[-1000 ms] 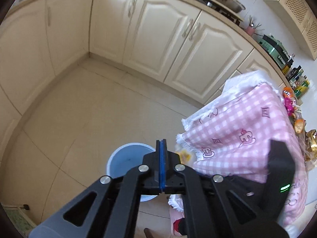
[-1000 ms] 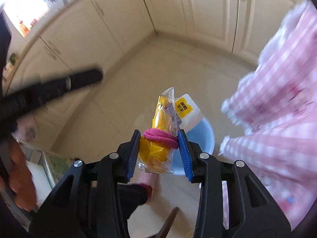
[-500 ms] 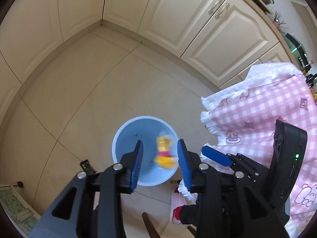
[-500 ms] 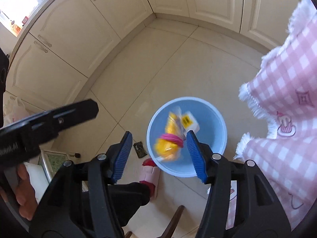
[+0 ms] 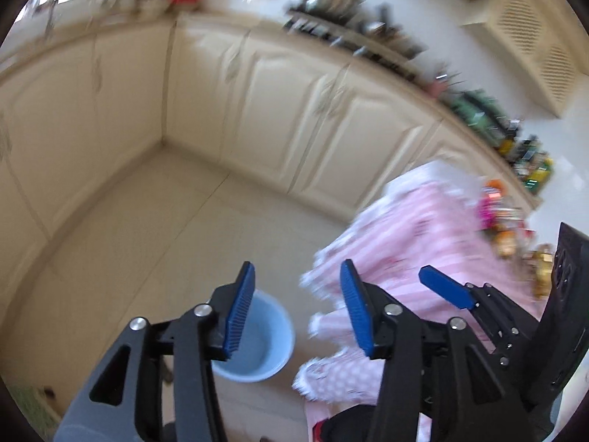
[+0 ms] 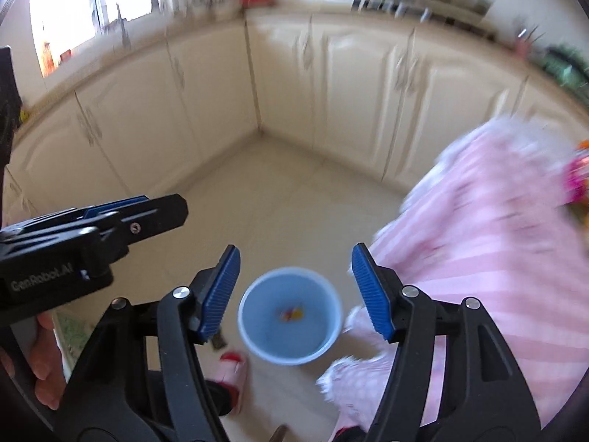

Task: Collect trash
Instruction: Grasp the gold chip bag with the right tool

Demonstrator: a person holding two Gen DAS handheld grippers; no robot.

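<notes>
A light blue bucket point(image 6: 291, 315) stands on the floor below both grippers. Small yellow and red trash point(image 6: 291, 314) lies at its bottom. My right gripper point(image 6: 296, 293) hangs high above the bucket, its jaws opening, with nothing between the blue pads. My left gripper point(image 5: 298, 311) is beside it, jaws also opening and empty; the bucket point(image 5: 257, 342) shows partly behind its left finger. The left gripper point(image 6: 121, 208) also shows at the left edge of the right wrist view. More wrappers point(image 5: 504, 221) lie blurred on the pink checked tablecloth point(image 5: 423, 243) at right.
Cream cabinets point(image 6: 349, 84) run along the back and left and meet in a corner. The tablecloth's fringed edge point(image 6: 353, 368) hangs close to the bucket on the right. A foot in a red and white slipper point(image 6: 232, 368) stands left of the bucket. A hand point(image 6: 44, 364) grips the left tool.
The right gripper let go of the yellow packet, which fell into the bucket. Both grippers opened and rose, so the bucket looks smaller and the views tilted up towards the cabinets.
</notes>
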